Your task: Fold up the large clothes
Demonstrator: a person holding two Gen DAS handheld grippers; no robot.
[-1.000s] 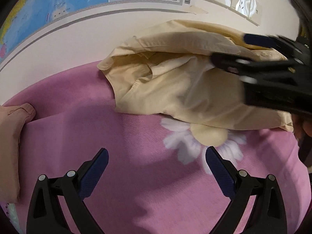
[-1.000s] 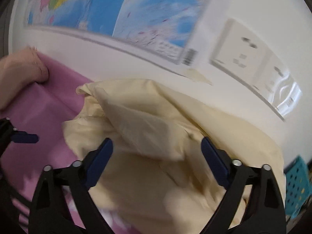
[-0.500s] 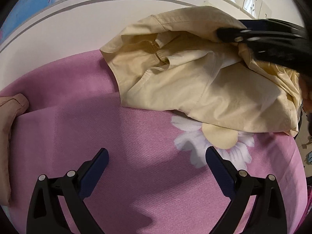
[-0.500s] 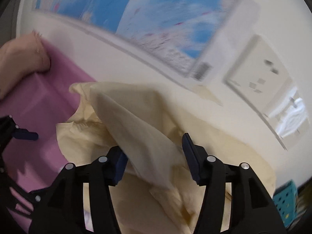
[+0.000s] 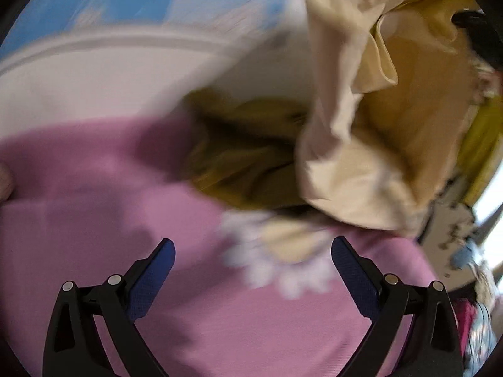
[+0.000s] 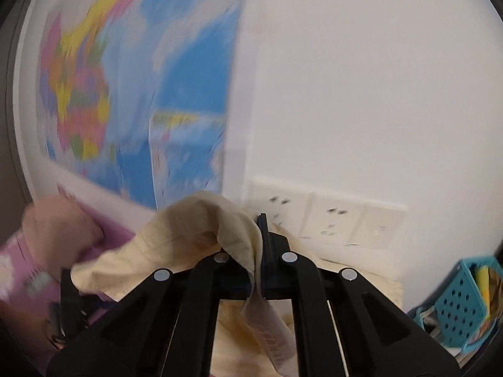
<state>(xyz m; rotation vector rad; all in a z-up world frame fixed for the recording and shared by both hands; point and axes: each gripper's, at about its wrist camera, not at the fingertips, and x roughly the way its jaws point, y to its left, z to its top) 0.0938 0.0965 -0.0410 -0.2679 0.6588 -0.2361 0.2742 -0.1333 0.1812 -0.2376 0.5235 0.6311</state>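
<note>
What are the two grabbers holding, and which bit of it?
The right gripper is shut on a fold of the cream garment, pinched at its bunched upper edge. The left gripper is open and holds nothing.

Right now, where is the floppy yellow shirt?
The pale yellow cotton shirt is pinched in the right gripper, hanging above the pink flowery blanket, in front of the white wall sockets.

A pink cover [image 5: 94,220] with a white flower print [image 5: 283,270] spreads over the surface. The cream garment's [image 5: 345,169] lower folds rest on it (blurred), and a peach cloth [image 6: 59,229] lies at its far edge.
</note>
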